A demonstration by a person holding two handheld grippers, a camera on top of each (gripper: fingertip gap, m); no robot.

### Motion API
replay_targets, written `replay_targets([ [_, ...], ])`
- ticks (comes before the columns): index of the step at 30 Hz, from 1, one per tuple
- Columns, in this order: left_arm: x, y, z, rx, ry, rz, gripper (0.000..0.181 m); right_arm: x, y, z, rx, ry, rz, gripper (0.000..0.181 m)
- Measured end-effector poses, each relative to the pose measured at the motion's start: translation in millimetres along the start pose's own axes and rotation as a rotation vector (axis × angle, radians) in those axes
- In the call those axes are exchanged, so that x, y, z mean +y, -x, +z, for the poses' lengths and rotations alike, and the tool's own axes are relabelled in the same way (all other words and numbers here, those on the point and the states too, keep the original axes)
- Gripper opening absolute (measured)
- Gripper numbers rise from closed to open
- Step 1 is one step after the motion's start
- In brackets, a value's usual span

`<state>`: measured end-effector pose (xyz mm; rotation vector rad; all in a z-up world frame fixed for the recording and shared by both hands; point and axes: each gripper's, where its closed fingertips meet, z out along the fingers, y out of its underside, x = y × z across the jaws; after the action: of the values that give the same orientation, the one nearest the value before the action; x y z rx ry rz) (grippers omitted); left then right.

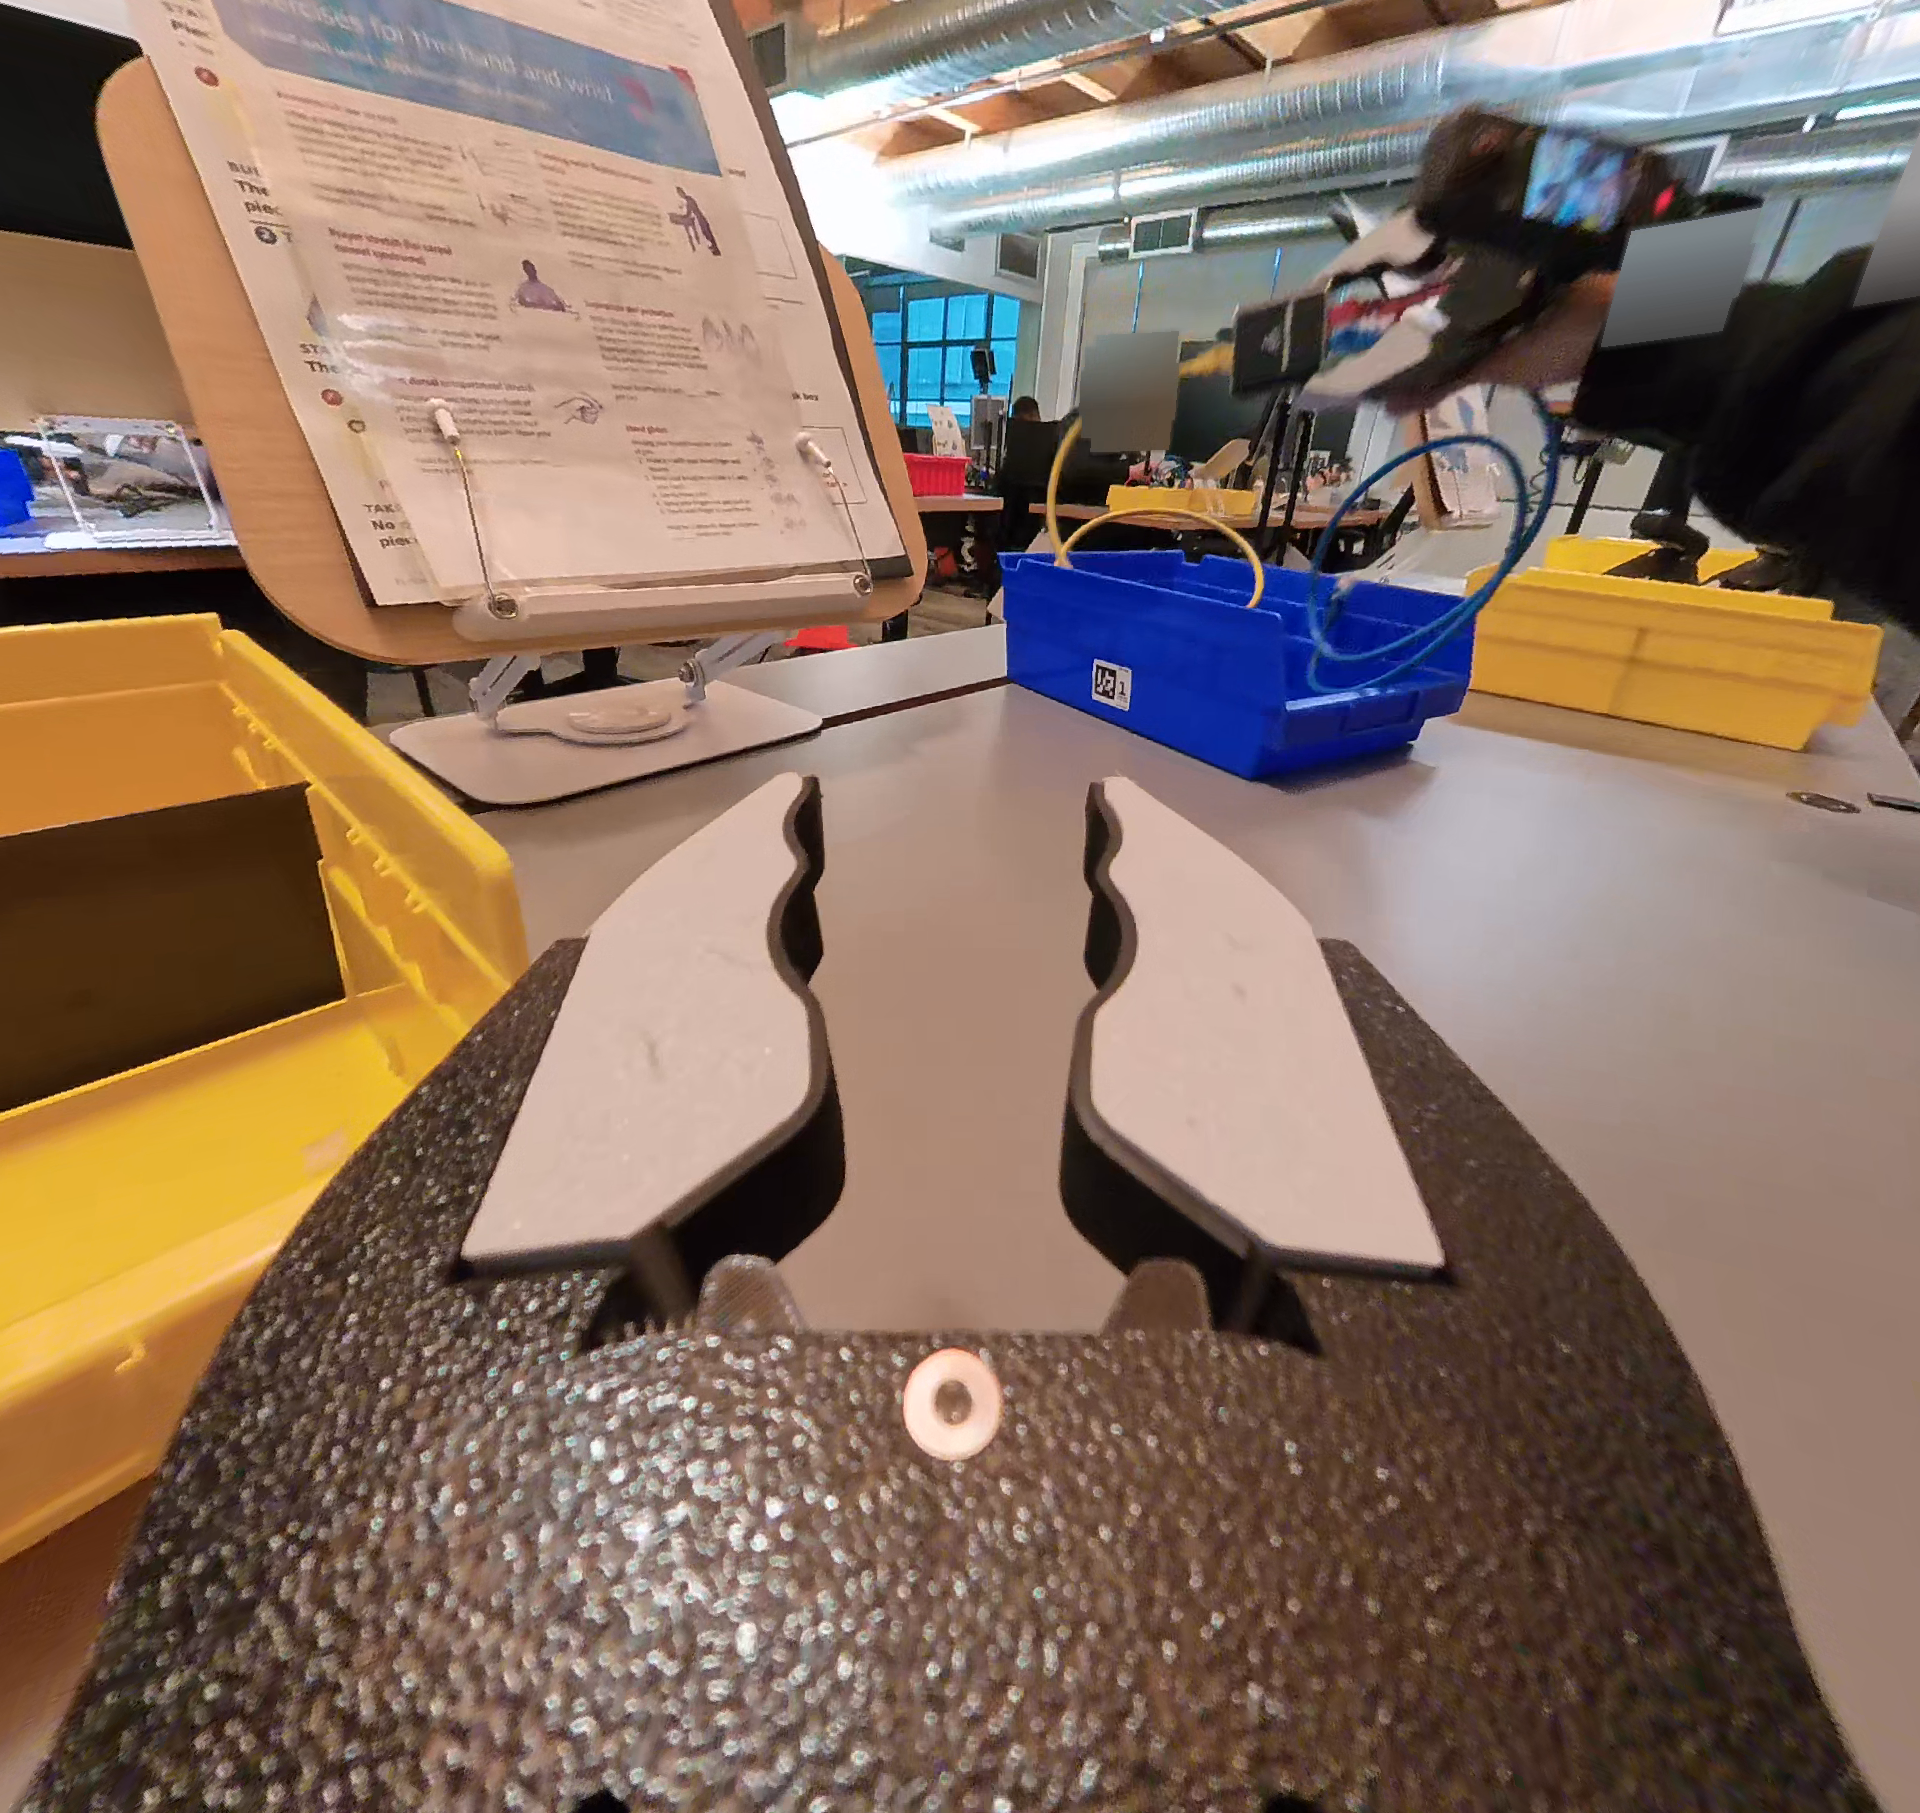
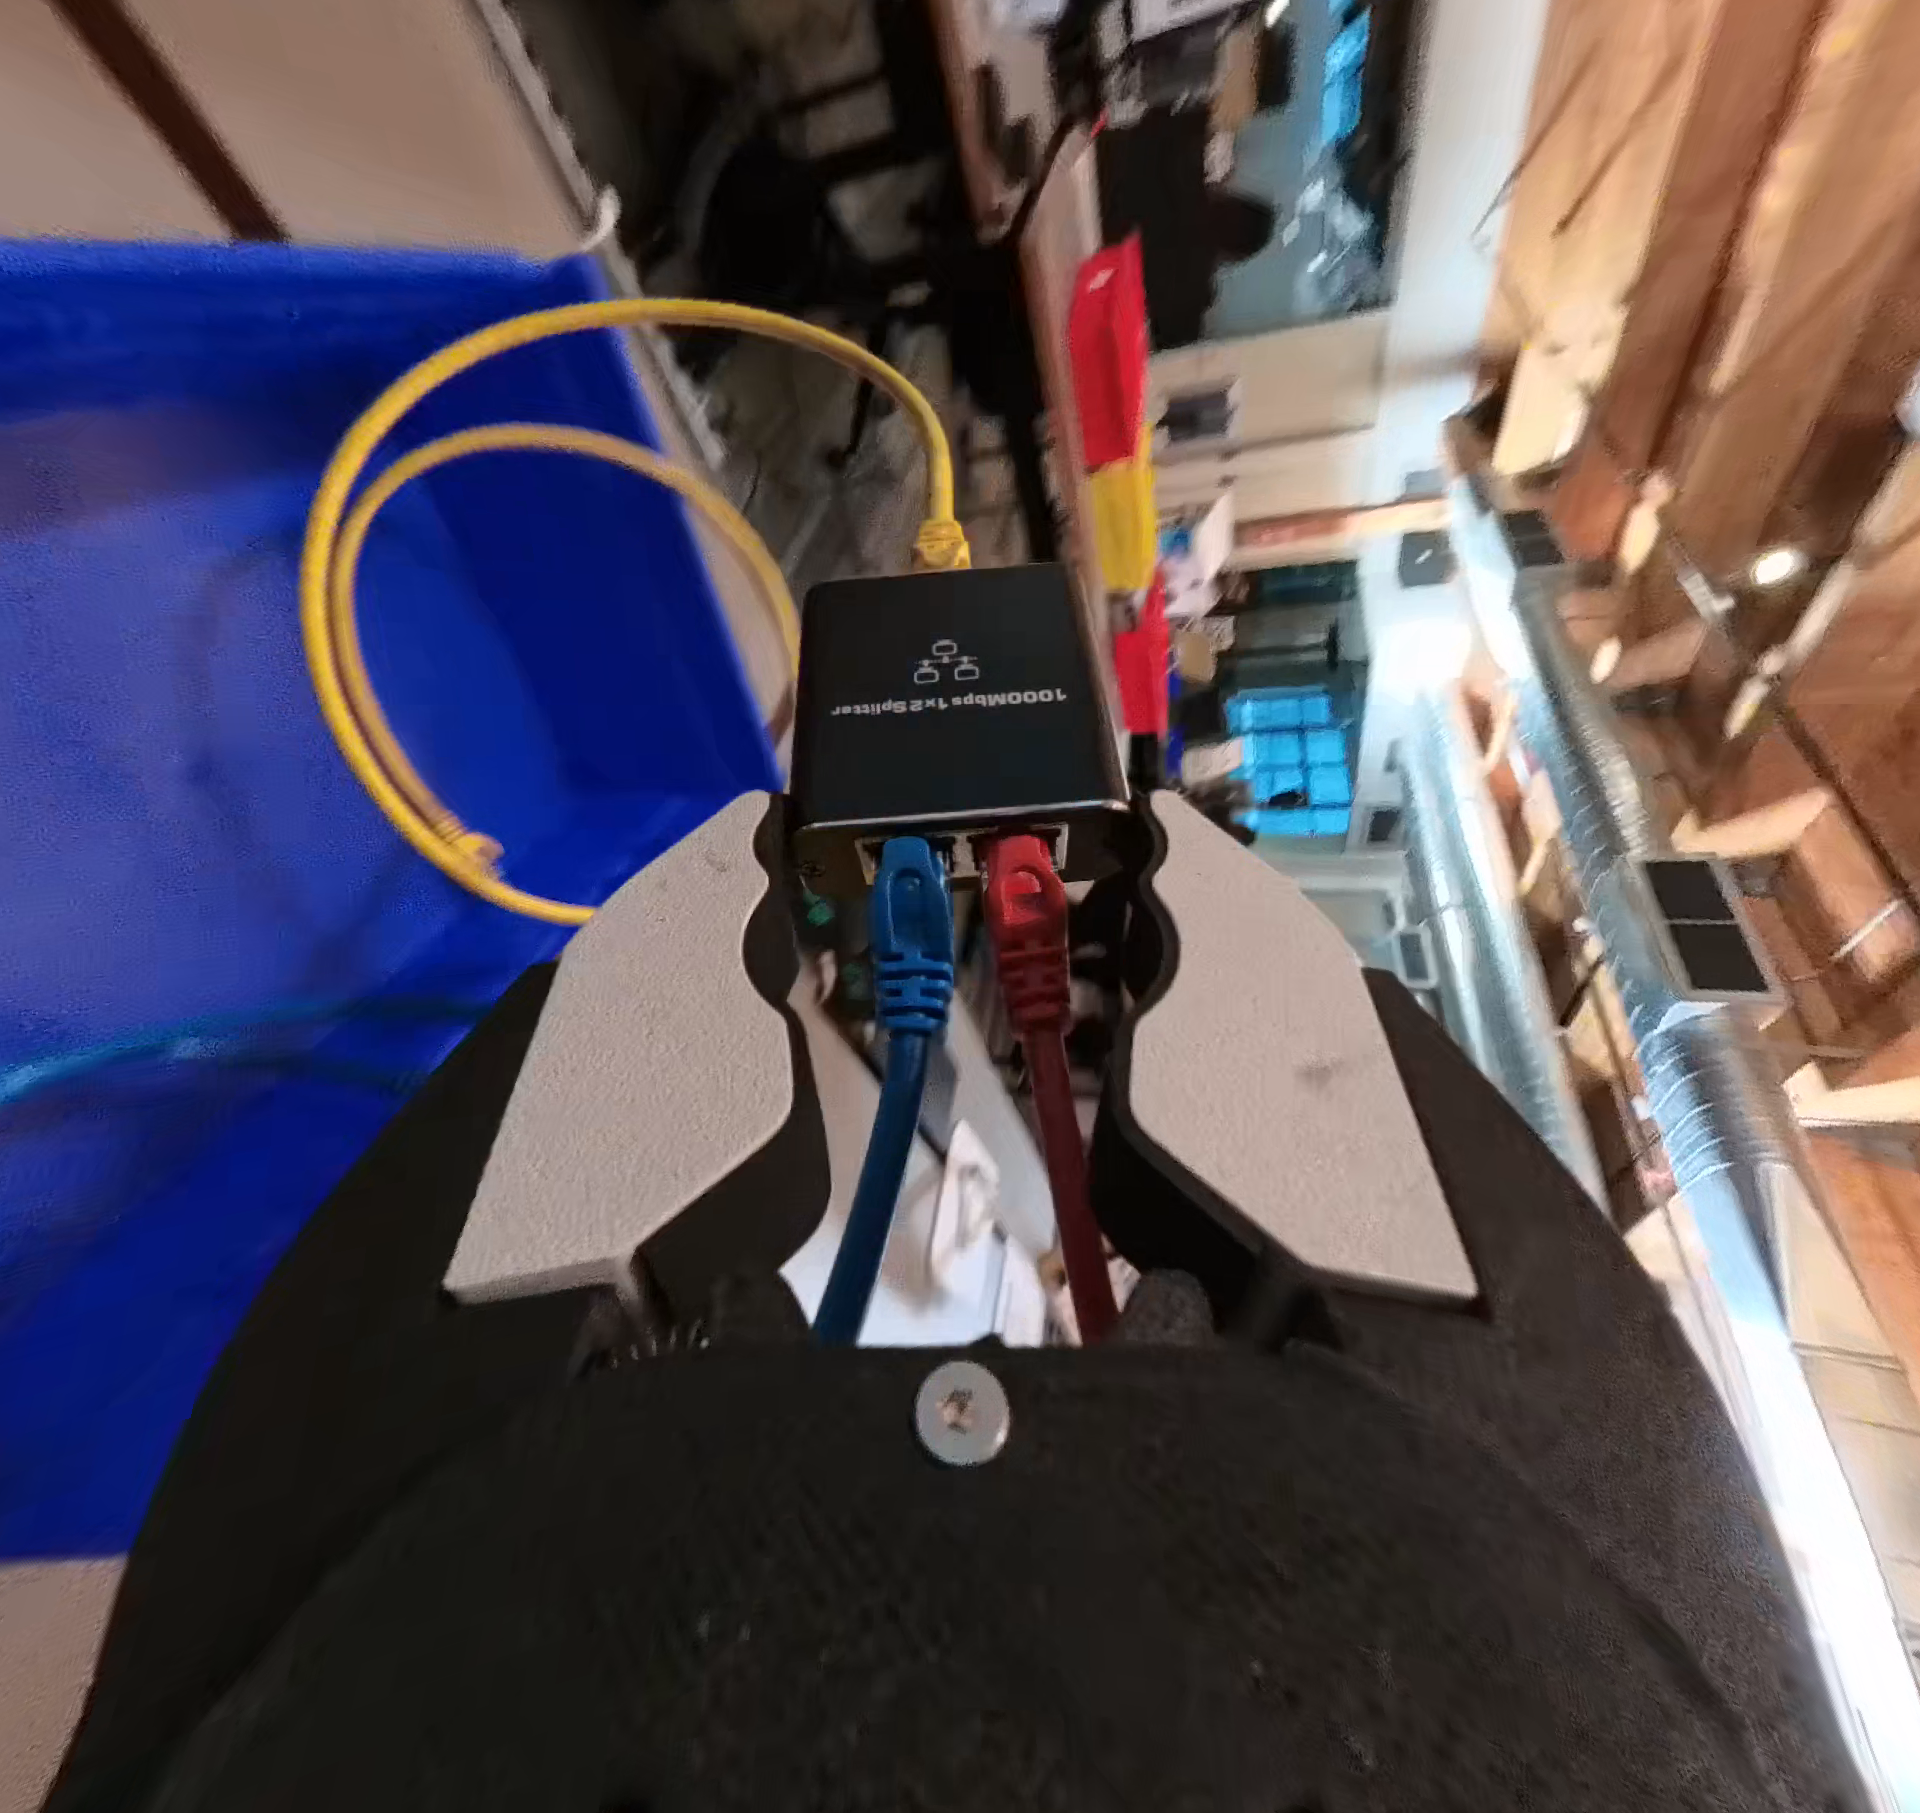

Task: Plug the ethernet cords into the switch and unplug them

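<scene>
My right gripper (image 2: 956, 813) is shut on the near end of a small black switch (image 2: 951, 683) and holds it in the air, rolled sideways. A blue cord (image 2: 906, 932) and a red cord (image 2: 1031, 942) are plugged into its near ports and run back between the fingers. A yellow cord (image 2: 343, 558) is plugged into its far end and loops over the blue bin (image 2: 208, 620). My left gripper (image 1: 951, 807) is open and empty, low over the grey table (image 1: 1558, 932). In the left wrist view the right gripper (image 1: 1382, 350) is blurred, up high above the blue bin (image 1: 1195, 662).
A yellow bin (image 1: 156, 1140) stands close on the left of my left gripper. A document stand (image 1: 520, 309) with printed sheets is behind it. Stacked yellow bins (image 1: 1662, 651) sit at the far right. The yellow cord (image 1: 1153, 516) and blue cord (image 1: 1455, 464) hang into the blue bin.
</scene>
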<state>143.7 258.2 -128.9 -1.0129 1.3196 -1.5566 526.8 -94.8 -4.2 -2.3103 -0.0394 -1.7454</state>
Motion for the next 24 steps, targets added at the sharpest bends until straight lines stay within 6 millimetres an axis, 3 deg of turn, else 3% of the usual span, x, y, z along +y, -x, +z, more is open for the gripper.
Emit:
replay_targets([
  [3,0,0,0,0.005,-0.003,-0.007,0.048,3,39,19,-0.057,0.088,0.064,0.061],
  [10,3,-7,2,0.03,0.021,0.028,0.048,27,118,46,-0.157,0.214,0.522,0.062],
  [12,4,-10,3,0.045,0.034,0.04,0.048,36,134,47,-0.146,0.255,0.507,0.062],
  [15,6,-14,4,0.058,0.045,0.056,0.048,60,167,43,-0.248,0.413,0.352,0.057],
  [17,7,-16,5,0.067,0.055,0.062,0.048,74,191,37,-0.361,0.497,0.208,0.072],
  [19,8,-17,6,0.072,0.057,0.064,0.048,77,197,34,-0.394,0.48,0.183,0.073],
  [24,5,-14,4,0.063,0.037,0.045,0.048,57,179,18,-0.545,0.333,0.441,0.073],
])
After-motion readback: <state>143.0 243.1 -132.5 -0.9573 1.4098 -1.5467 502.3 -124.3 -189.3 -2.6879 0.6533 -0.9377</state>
